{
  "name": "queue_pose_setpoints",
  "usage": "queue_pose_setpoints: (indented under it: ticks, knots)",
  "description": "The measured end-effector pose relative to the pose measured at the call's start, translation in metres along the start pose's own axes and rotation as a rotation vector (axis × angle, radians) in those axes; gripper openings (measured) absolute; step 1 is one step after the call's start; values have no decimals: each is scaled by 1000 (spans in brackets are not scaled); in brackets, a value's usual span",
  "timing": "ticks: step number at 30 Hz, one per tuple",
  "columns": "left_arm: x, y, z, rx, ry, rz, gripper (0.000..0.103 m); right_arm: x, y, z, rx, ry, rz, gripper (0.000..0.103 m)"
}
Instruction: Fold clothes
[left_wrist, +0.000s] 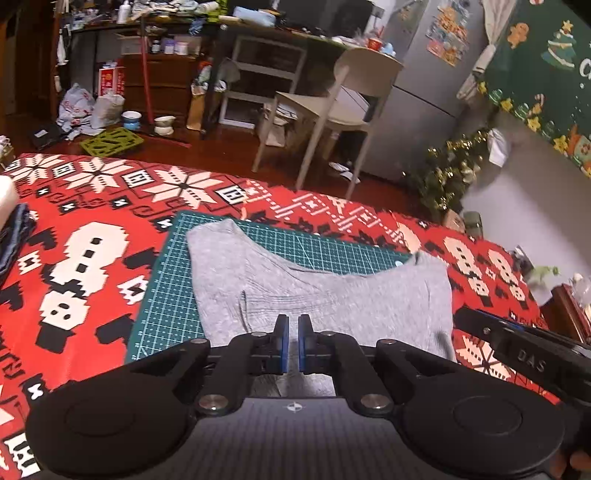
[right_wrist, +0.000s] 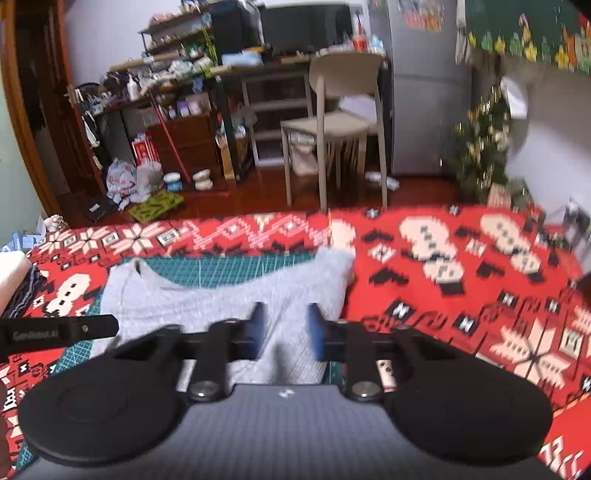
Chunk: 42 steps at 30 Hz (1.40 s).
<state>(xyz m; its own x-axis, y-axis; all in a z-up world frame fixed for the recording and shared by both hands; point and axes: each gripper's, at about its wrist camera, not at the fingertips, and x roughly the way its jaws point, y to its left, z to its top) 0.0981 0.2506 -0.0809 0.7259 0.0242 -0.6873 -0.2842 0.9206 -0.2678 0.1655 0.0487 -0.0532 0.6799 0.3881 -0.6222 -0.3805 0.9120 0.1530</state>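
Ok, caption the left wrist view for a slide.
Left gripper over a grey garment on a green cutting mat.

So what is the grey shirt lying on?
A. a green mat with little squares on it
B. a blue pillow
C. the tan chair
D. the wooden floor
A: the grey shirt is spread on the green mat with a grid of lines, which lies on the red patterned cloth; the tan chair stands further back on the floor.
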Motion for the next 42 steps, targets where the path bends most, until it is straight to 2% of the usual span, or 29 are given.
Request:
queue_pose_setpoints:
  ticks: [4, 10, 15, 18, 24, 28, 31, 34, 39, 40, 41, 42]
  knots:
    - [6, 2, -1, 12, 18, -14, 5, 18, -11, 12, 43, -4, -16, 8]
    - [13, 10, -3, 10, 35, -4, 5, 50, -20, 27, 40, -3, -36, 8]
    - [16, 17, -1, -11, 42, -15, 5, 80, -28, 18, 61, 70, -30, 8]
    - [17, 17, -1, -10, 45, -10, 5, 85, -31, 12, 51, 55, -24, 8]
    - [17, 16, -1, -3, 46, -7, 5, 88, -38, 24, 88, 26, -18, 9]
    - [11, 21, -1, -13, 47, -21, 5, 101, -45, 25, 98, 41, -24, 9]
    - [2, 28, 0, -29, 50, -29, 5, 87, -45, 29, 104, 44, -21, 11]
    - [-8, 35, 1, -46, 54, -37, 6, 55, -40, 28, 93, 41, -13, 14]
    - [-26, 50, 0, -90, 71, -64, 10, 6, -33, 2, 118, 78, 10, 14]
    - [-32, 56, -3, -113, 85, -81, 12, -2, -32, -5, 133, 92, 14, 14]
    - [-37, 61, -5, -126, 93, -101, 21, -9, -31, -12, 147, 107, 20, 14]
    - [-43, 64, -8, -133, 95, -116, 25, -17, -30, -19, 164, 117, 32, 14]
